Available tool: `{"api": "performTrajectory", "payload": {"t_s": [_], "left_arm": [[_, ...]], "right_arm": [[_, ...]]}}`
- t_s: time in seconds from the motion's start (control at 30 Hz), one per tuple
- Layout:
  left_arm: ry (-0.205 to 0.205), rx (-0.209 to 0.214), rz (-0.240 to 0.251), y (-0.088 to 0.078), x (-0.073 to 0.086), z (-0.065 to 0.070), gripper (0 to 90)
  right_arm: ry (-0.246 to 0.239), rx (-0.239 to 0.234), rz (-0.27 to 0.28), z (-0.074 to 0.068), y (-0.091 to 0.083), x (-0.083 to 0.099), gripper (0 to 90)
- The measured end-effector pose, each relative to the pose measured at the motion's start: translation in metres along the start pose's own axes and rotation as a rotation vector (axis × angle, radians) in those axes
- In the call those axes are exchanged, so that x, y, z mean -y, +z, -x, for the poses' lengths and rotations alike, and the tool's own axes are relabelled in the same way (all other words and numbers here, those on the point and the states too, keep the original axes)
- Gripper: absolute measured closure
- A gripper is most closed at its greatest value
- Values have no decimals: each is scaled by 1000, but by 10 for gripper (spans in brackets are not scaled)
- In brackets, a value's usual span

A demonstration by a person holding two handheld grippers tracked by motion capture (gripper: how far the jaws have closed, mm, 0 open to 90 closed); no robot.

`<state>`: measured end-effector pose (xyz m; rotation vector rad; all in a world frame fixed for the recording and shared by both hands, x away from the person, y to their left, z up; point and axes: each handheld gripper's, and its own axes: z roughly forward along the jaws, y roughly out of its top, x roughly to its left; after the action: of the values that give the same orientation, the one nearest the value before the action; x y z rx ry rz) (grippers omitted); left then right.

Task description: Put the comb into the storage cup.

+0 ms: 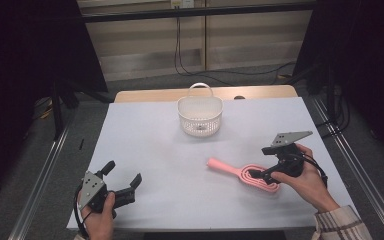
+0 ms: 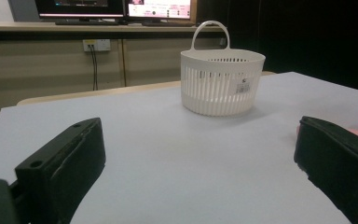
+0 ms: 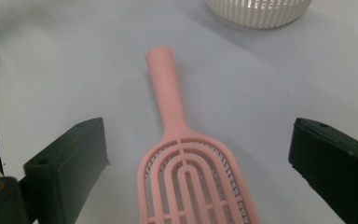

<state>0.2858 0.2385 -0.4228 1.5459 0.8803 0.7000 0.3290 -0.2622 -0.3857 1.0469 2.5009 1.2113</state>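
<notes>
Pink hairbrush (image 3: 186, 177) between the wide-spread jaws of the right hand-held gripper (image 1: 261, 173); basket (image 2: 221, 81) label unreadable

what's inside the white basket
In the high view the white basket shows pale slotted walls and a small dark spot on its floor; what that spot is cannot be told. In the left gripper view its wall hides the inside.

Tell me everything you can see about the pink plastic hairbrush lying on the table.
The pink plastic hairbrush lies flat on the white table, right of centre. It looks like one moulded piece: a round straight handle and a vented oval head of nested arched ribs, with thin dark bristles showing through the gaps. The handle points roughly toward the white slotted basket. The right gripper is over the head, jaws open on either side; contact is unclear.
</notes>
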Motion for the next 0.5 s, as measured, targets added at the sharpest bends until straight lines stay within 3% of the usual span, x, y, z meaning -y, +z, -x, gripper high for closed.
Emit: {"api": "performTrajectory", "payload": {"t_s": [0.37, 0.5], "left_arm": [[-1, 1, 0, 0, 0, 0, 20], [-6, 3, 0, 1, 0, 1, 20]], "right_arm": [[-13, -8, -71, -1, 11, -1, 54], [-58, -22, -123, -3, 13, -5, 48]]}}
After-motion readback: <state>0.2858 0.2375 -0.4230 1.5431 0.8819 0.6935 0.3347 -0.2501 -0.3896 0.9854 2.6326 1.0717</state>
